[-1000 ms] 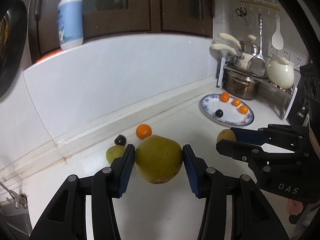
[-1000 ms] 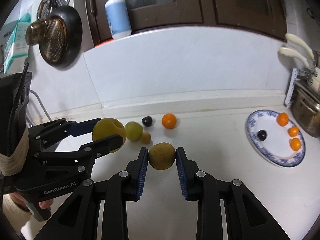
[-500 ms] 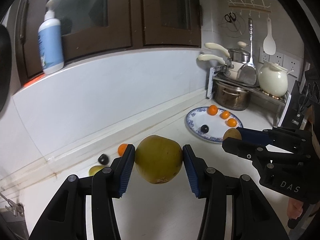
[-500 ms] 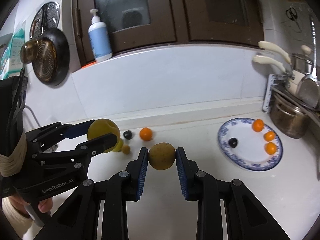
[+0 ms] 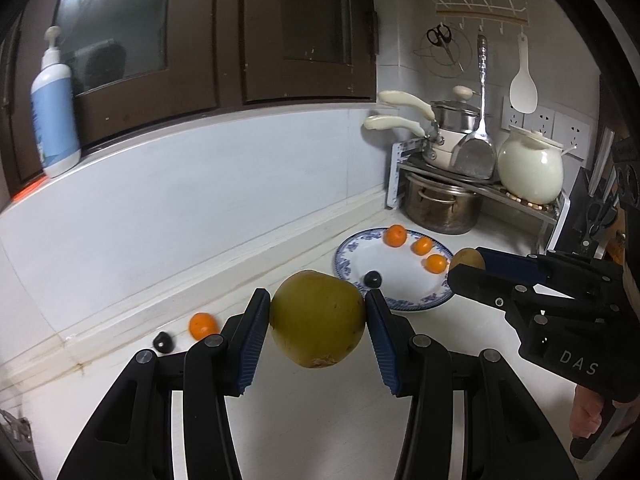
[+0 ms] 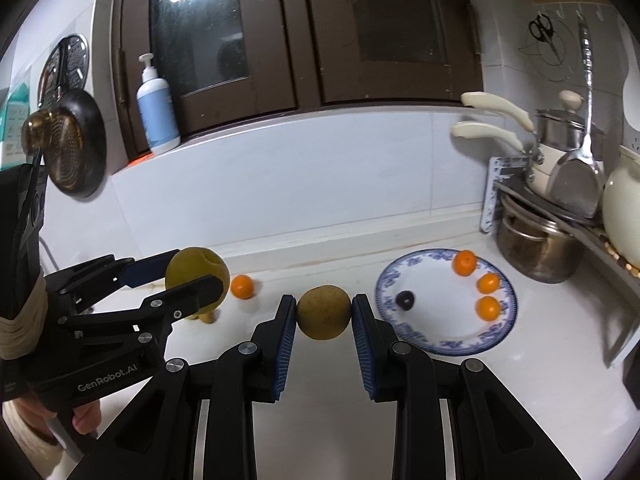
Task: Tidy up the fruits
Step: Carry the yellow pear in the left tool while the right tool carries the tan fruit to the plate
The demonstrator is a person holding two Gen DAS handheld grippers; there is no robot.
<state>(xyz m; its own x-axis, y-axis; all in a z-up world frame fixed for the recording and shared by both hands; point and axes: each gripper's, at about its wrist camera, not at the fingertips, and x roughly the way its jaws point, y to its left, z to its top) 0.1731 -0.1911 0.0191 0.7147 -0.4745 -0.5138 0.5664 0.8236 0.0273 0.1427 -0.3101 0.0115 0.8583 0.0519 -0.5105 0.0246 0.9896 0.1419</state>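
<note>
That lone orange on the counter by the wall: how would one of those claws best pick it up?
The orange is small and round, so grip it across its middle. Come from above or from the open counter side, since the wall ledge runs close behind it. Both claws are full right now.

A: Left wrist cam is looking forward and down along its fingers, close over the white counter (image 5: 312, 420), facing the backsplash corner.

B: Right wrist cam is doing likewise from further right. Both are sharing the blue-rimmed plate (image 5: 404, 307) (image 6: 448, 346), pump bottle (image 5: 54, 120) (image 6: 157, 114), pot rack (image 5: 532, 202), and each other's gripper.
</note>
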